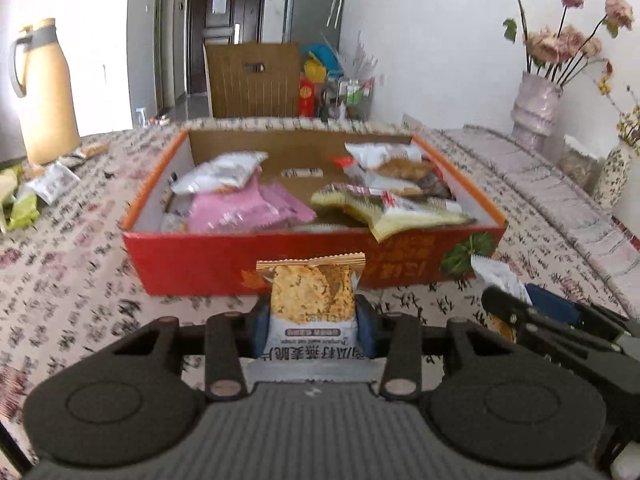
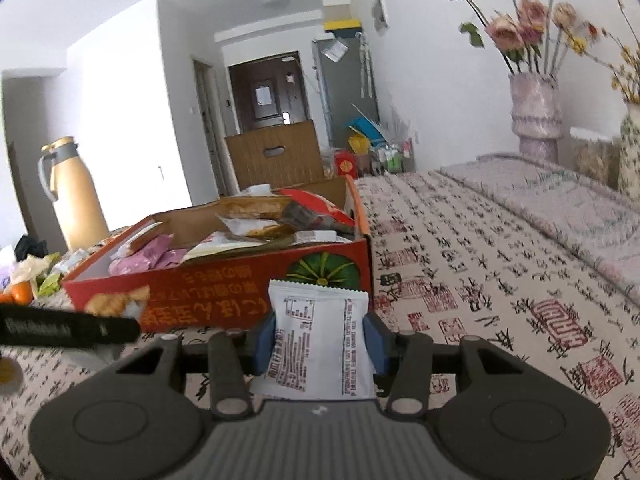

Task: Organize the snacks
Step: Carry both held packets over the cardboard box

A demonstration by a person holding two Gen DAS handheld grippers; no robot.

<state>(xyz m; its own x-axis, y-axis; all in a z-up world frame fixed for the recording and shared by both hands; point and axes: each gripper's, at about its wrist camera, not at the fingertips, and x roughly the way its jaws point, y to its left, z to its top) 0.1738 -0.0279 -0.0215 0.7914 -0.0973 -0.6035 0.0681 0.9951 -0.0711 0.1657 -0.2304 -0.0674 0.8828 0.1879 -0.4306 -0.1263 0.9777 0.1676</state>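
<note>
Orange-trimmed and printed with an oat crisp, the snack packet (image 1: 312,300) stands upright between the blue pads (image 1: 259,330) of the left gripper (image 1: 313,330), which pinch it by its sides just short of the near wall of the red cardboard box (image 1: 200,264). Held on edge like this, it looks ready to go over that wall and drop among the packets already inside. The right gripper (image 2: 320,338) pinches a white packet (image 2: 318,338) the same way, printed back toward the camera, near the box's near right corner where a green pumpkin (image 2: 322,270) is printed. Inside the box, pink packets (image 1: 248,208) lie to the left and a yellow-green one (image 1: 400,220) leans on the near rim at the right, so the middle looks like the freest landing spot. More loose snacks (image 1: 52,184) wait on the patterned tablecloth (image 1: 72,280) to the far left, beside a tan thermos jug (image 1: 48,92). To the far right stands a vase of dried flowers (image 1: 536,108), well apart from the work.
</note>
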